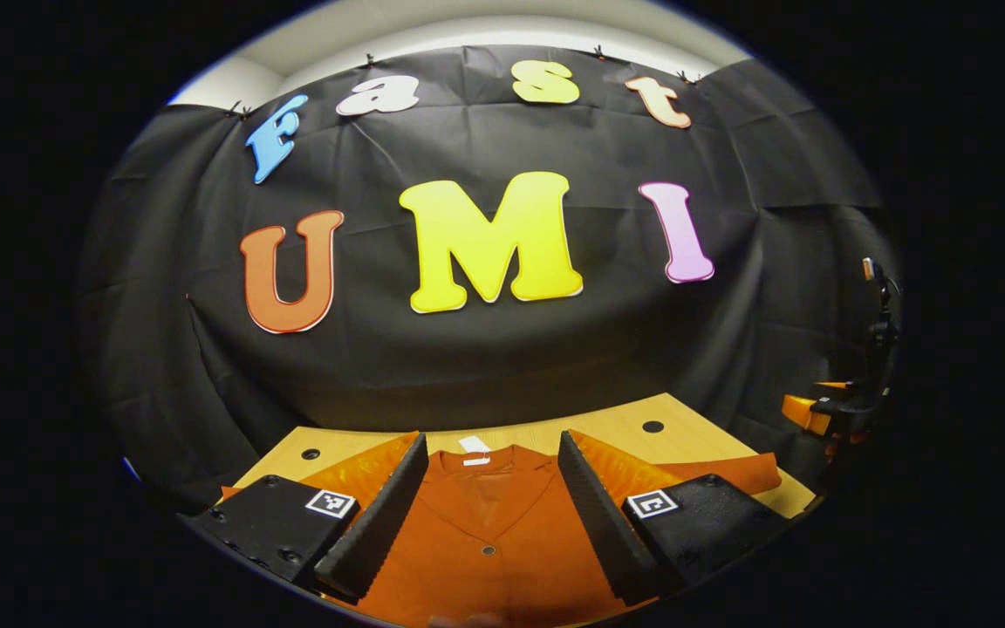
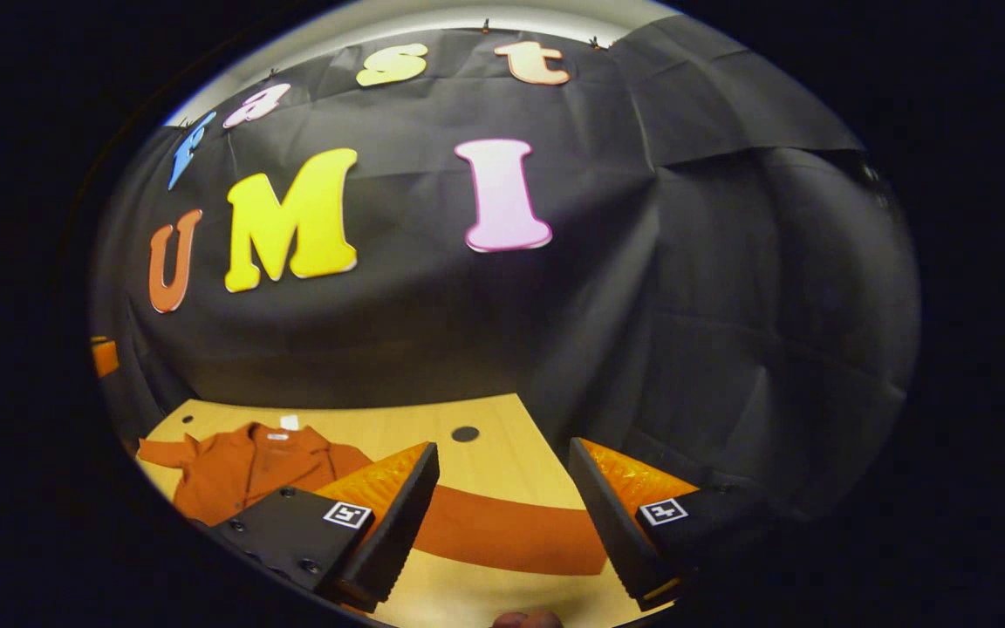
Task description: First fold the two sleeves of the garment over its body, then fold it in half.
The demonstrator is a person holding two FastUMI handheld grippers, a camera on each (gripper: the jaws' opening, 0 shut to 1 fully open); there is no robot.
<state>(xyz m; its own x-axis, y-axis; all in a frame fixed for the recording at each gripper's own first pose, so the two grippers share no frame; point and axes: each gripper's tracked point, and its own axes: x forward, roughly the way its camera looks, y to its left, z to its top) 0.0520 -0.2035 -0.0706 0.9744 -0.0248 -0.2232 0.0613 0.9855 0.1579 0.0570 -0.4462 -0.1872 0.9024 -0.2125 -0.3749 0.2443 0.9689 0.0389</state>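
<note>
Left gripper view: a rust-orange garment (image 1: 494, 541) is seen lying flat on the wooden table (image 1: 625, 423), collar and white neck label ahead, a small dark button down the front. The left hand-held gripper (image 1: 489, 515) is held above its chest, fingers spread apart. In the right gripper view, one sleeve (image 2: 511, 532) is stretched across between the right hand-held gripper's (image 2: 502, 523) parted fingers.

Orange garment (image 1: 489, 532) between spread fingers (image 1: 380, 515)

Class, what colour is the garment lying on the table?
The garment is burnt orange, plain; the left gripper view shows it best.
</note>
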